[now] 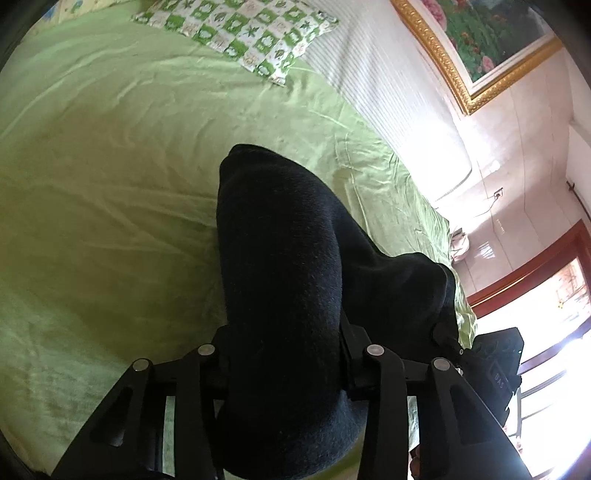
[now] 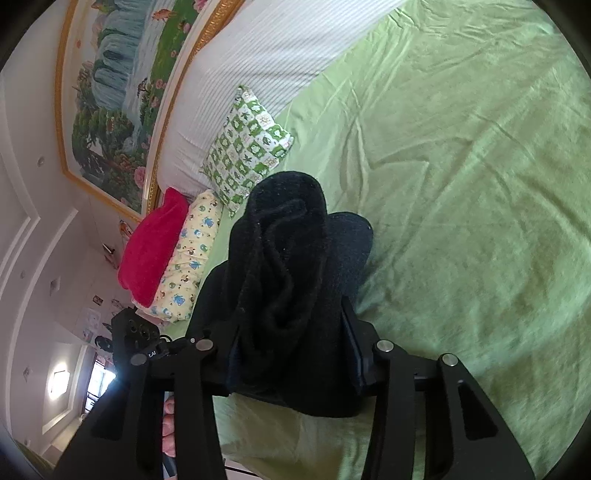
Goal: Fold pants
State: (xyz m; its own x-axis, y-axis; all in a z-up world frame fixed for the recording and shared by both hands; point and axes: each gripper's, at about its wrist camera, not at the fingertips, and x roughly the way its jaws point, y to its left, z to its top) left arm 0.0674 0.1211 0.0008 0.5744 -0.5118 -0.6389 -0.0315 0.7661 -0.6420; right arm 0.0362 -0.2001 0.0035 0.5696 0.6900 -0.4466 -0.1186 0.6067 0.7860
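Left wrist view: left gripper (image 1: 284, 354) clamped on a thick bunch of the black pants (image 1: 288, 258); cloth fills the gap between both fingers and bulges over them toward the camera. Rest of garment runs fwd and to the right across the green bedsheet (image 1: 110, 192). Checked green-white pillow (image 1: 243, 33) at far end, against striped headboard (image 1: 384, 85). Gold-framed painting (image 1: 491, 44) on wall. Right gripper's body (image 1: 498, 365) visible at lower right, beside the pants' edge.

Right wrist view: right gripper (image 2: 295, 365) also pinched on pants (image 2: 284, 266), folded fleecy layers wedged between fingers, standing up in a wad above the sheet (image 2: 461, 184). Red cushion (image 2: 151, 247) and yellow printed pillow (image 2: 188, 258) at left. Left gripper's body (image 2: 136, 339) just beside the wad. A person's fingers (image 2: 168, 428) show lower left.
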